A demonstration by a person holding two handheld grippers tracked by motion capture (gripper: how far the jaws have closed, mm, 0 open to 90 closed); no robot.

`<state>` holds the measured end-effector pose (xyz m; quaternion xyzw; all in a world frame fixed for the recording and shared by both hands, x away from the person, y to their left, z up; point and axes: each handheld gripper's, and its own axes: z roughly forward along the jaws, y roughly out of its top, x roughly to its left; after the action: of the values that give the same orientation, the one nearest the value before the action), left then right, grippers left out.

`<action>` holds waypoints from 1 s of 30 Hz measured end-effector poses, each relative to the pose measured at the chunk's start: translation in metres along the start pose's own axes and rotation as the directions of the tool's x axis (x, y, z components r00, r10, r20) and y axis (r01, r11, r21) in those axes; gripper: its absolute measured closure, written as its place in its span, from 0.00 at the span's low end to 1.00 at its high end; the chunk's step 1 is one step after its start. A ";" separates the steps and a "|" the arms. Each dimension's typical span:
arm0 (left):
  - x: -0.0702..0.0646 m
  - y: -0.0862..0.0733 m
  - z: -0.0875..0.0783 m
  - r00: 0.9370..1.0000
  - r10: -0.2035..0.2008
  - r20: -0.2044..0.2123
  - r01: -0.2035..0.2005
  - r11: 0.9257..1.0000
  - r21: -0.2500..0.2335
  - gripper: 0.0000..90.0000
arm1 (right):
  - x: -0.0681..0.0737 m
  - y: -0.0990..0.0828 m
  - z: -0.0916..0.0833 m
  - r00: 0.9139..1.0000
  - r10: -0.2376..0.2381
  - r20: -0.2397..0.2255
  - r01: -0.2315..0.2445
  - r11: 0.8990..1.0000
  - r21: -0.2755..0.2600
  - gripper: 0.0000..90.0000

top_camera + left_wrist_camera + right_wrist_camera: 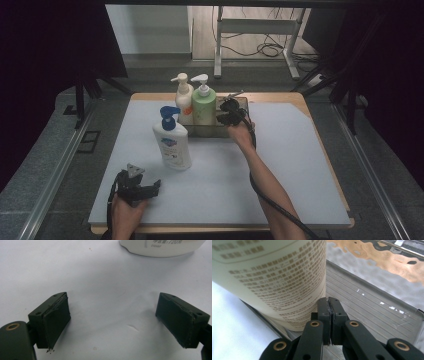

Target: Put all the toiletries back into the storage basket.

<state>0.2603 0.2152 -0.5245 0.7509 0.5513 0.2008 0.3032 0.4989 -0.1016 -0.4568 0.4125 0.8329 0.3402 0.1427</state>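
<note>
The right gripper (229, 113), jaws pressed together and empty, rests in the tray (243, 102) beside the green bottle (203, 104) at upper centre, seemingly ready to nudge it; the left gripper (141, 189) waits spread apart lower left.

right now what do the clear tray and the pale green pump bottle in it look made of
Clear rectangular tray: seemingly transparent plastic, glossy; the wood table edge shows wavy through its wall, and its ribbed floor is scuffed. Pale green pump bottle: likely opaque plastic with a soft sheen, topped by a white pump.
</note>
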 end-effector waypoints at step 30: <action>0.000 0.000 0.000 1.000 0.002 -0.001 -0.002 1.000 -0.003 0.13 | 0.004 -0.007 -0.051 0.994 -0.067 -0.081 0.059 0.993 -0.101 0.53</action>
<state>0.2602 0.2149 -0.5246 0.7509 0.5504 0.2023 0.3036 0.4658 -0.1245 -0.4249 0.3637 0.8330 0.3933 0.1385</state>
